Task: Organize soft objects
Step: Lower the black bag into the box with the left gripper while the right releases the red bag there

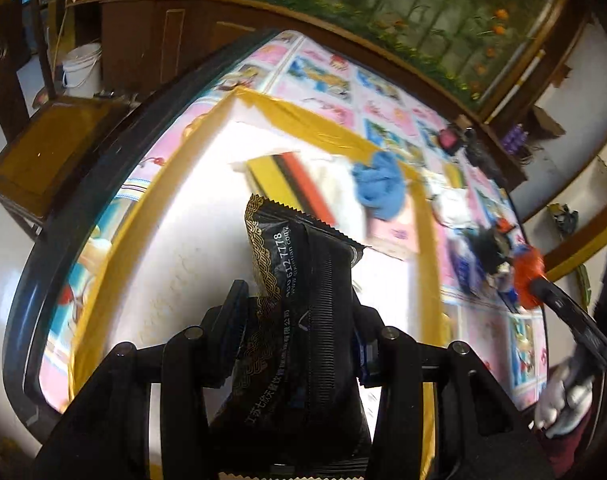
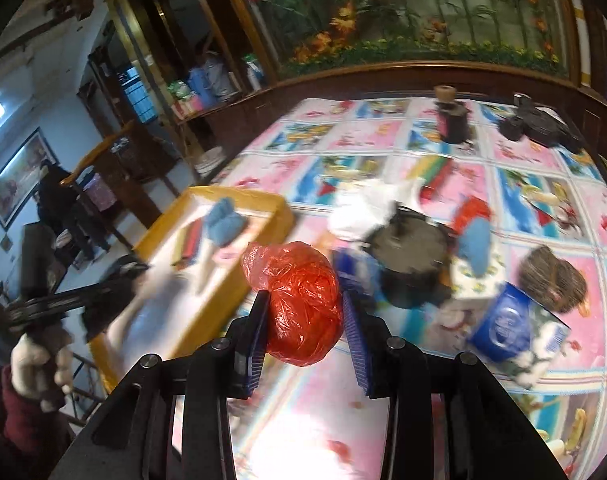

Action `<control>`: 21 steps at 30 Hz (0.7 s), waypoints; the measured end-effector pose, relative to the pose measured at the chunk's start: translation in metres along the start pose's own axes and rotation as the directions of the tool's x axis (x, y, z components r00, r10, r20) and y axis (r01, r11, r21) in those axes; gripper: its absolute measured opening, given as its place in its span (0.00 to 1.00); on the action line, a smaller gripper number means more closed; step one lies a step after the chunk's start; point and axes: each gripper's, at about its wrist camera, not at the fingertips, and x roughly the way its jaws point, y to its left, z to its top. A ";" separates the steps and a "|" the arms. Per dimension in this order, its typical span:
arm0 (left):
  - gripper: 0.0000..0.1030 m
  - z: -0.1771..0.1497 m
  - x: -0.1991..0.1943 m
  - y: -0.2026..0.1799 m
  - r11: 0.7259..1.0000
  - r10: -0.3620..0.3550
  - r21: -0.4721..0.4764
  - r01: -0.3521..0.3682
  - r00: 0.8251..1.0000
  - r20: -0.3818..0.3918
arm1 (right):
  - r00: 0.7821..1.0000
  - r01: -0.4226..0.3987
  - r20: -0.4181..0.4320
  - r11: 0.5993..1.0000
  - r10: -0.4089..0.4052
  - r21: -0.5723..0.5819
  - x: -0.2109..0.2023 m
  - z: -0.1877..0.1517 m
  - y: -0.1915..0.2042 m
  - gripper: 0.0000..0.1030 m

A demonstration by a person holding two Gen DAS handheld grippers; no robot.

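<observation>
1. My left gripper (image 1: 299, 312) is clamped on a black foil packet (image 1: 303, 304) with gold wave print and white lettering; the packet stands up between the fingers, its serrated top edge pointing away from me, above the white floor of the tray.
2. My right gripper (image 2: 305, 320) is closed around a crumpled red plastic bag (image 2: 299, 304); the blue-ribbed pads (image 2: 357, 344) press its two sides, and the bag bulges out above them. It hangs over the table, just beside the tray's near corner.
3. The yellow-rimmed tray (image 1: 303, 120) sits on the patterned tablecloth (image 2: 343, 140). Inside it lie a bunched blue cloth (image 1: 379, 188) against the far rim, a flat yellow, black and red striped item (image 1: 291, 184), and something pale and pink that is too blurred to name.
4. On the cloth to the right of the tray is a loose heap: a white plastic bag (image 2: 363, 208), a dark round pot (image 2: 411, 268), a blue fuzzy piece (image 2: 477, 244) on a printed box, a blue carton (image 2: 503, 324) and a brown fibrous bundle (image 2: 551, 280).
5. In the left view my right gripper's red bag shows at the table's far edge (image 1: 527, 276).
</observation>
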 end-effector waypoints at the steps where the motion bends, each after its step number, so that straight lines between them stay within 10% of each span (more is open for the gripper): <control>1: 0.41 0.005 0.007 0.006 1.000 0.007 -0.010 -0.008 1.000 -0.015 | 1.000 -0.015 -0.010 1.000 0.015 -0.017 0.004 0.003 0.010 0.34; 12: 0.42 0.074 0.051 0.009 0.997 0.077 0.011 -0.077 0.997 0.018 | 0.991 -0.085 -0.115 0.984 0.067 -0.155 0.073 0.032 0.092 0.34; 21: 0.62 0.084 0.035 0.036 0.991 -0.059 -0.116 0.066 0.996 0.063 | 0.973 -0.113 -0.222 0.976 0.070 -0.187 0.134 0.031 0.141 0.34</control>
